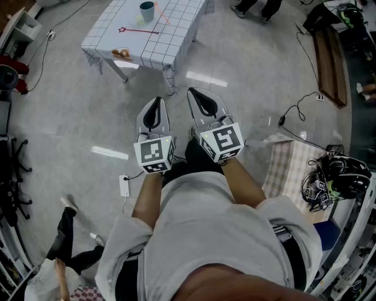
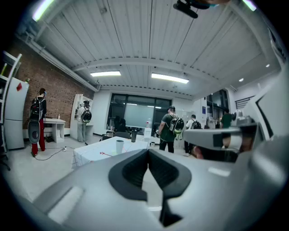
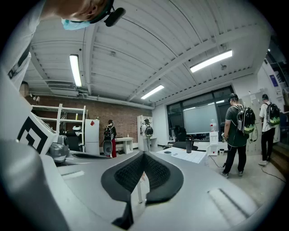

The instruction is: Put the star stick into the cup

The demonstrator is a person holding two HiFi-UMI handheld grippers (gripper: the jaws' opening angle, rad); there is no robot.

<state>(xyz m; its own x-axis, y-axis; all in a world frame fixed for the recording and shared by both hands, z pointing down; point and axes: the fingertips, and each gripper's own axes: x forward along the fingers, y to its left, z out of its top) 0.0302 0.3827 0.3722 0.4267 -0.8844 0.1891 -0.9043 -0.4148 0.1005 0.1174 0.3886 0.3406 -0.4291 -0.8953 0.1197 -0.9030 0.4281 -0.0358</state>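
We stand well back from the bench (image 1: 176, 38), with bare floor between us and it; no step of the task is begun yet. In the head view the left gripper (image 1: 157, 101) and the right gripper (image 1: 191, 92) are held side by side in front of our body, both close to level; the left points toward 12 o'clock, the right leans a little toward 11. In each gripper view the fingers meet at their tips with nothing between them, so both pairs are closed and empty.

The star stick (image 1: 140, 30) lies flat on the checked cloth, far off at 11 o'clock from both pairs of fingers; its long axis runs nearly from 9 to 3 across the bench, the star at the 9 o'clock end and the plain end at 3. The cup (image 1: 147, 10) stands upright just beyond the stick, at about 1 o'clock from its middle; near it, but apart. Two small brownish round things (image 1: 121, 53) sit by the near edge of the bench, at 7 o'clock from the star; what they are we cannot tell.

We judge the left gripper the nearer of the two and the better lined up; its own view shows cup and stick just to 10 o'clock of its fingertips. The coming move turns on that crosswise axis: we must first walk up, open the fingers, and close them across the thin stick from its 12 and 6 o'clock sides; the cup then lies only a short lift beyond.
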